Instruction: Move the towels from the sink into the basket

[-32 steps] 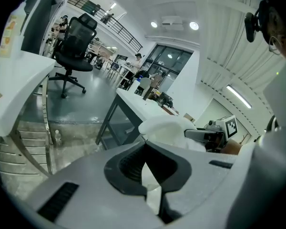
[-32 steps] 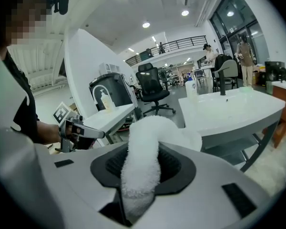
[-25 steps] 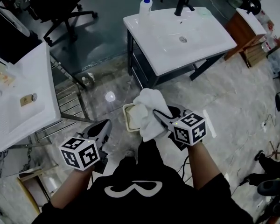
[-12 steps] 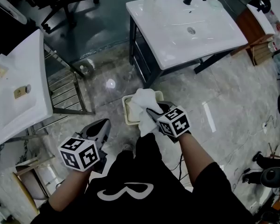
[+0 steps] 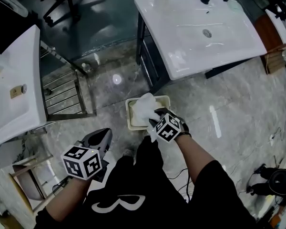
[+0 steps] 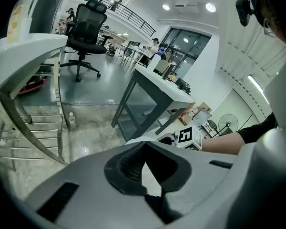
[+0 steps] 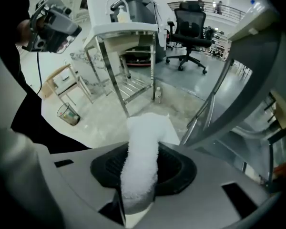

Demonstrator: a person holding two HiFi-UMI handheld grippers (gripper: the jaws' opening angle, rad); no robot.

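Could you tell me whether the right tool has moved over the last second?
Yes: the right tool, gripping the white fluffy towel, moved closer over the cream rectangular basket.

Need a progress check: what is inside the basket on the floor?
A white towel, clamped in the jaws of the right gripper, hangs over the basket and covers most of its inside. Whether other towels lie underneath is hidden.

The right gripper [image 5: 154, 118], clamped on the white towel [image 5: 143, 108], dropped toward the cream basket [image 5: 129, 123] on the floor. The towel, which had hung high and covered the basket's right side, ended bunched low over its opening. The head view also shifted, and the white sink [image 5: 200, 32] slid up and right.
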